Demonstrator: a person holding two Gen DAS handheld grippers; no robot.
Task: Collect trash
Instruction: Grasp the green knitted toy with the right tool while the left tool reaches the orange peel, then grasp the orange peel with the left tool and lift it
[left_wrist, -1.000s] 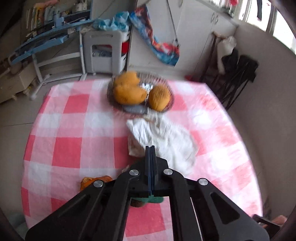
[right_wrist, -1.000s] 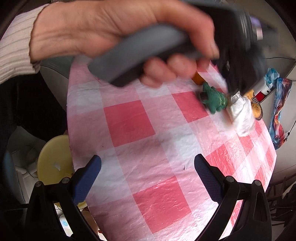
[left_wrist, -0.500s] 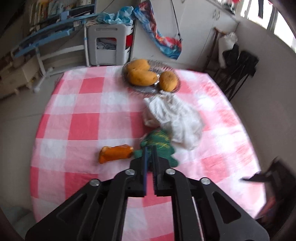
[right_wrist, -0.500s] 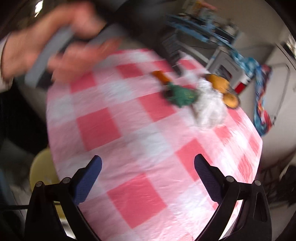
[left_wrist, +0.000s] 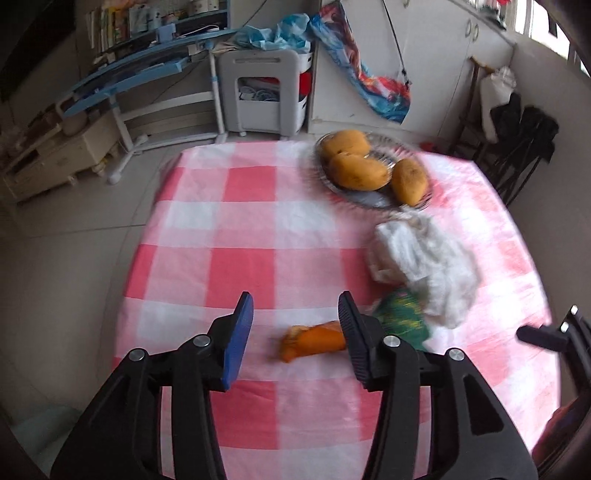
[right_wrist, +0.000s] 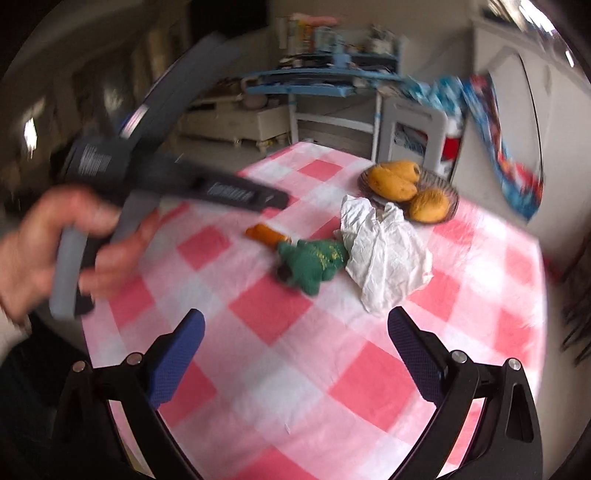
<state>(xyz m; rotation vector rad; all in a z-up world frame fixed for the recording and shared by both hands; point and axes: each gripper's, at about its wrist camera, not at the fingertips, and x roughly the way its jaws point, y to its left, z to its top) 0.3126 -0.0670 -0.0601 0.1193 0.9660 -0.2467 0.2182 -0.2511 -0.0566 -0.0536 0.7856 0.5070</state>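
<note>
An orange peel scrap (left_wrist: 314, 340) lies on the pink checked tablecloth (left_wrist: 240, 266), just ahead of my open, empty left gripper (left_wrist: 295, 321). A crumpled green wrapper (left_wrist: 402, 319) lies to its right, against a crumpled white tissue (left_wrist: 421, 266). In the right wrist view the peel (right_wrist: 264, 233), green wrapper (right_wrist: 314, 260) and tissue (right_wrist: 384, 254) lie mid-table, well ahead of my open, empty right gripper (right_wrist: 295, 347). The hand-held left gripper (right_wrist: 207, 188) hovers at the left, above the table.
A glass dish (left_wrist: 369, 197) with three mangoes (left_wrist: 356, 171) stands at the table's far right side. Beyond the table are a white stool (left_wrist: 266, 96), a blue shelf (left_wrist: 147, 74) and dark chairs (left_wrist: 524, 140). The table edge falls away on the left.
My left gripper has opened from shut and pulled back and left, so the peel now lies between its fingers. My right gripper has swung to face the trash.
</note>
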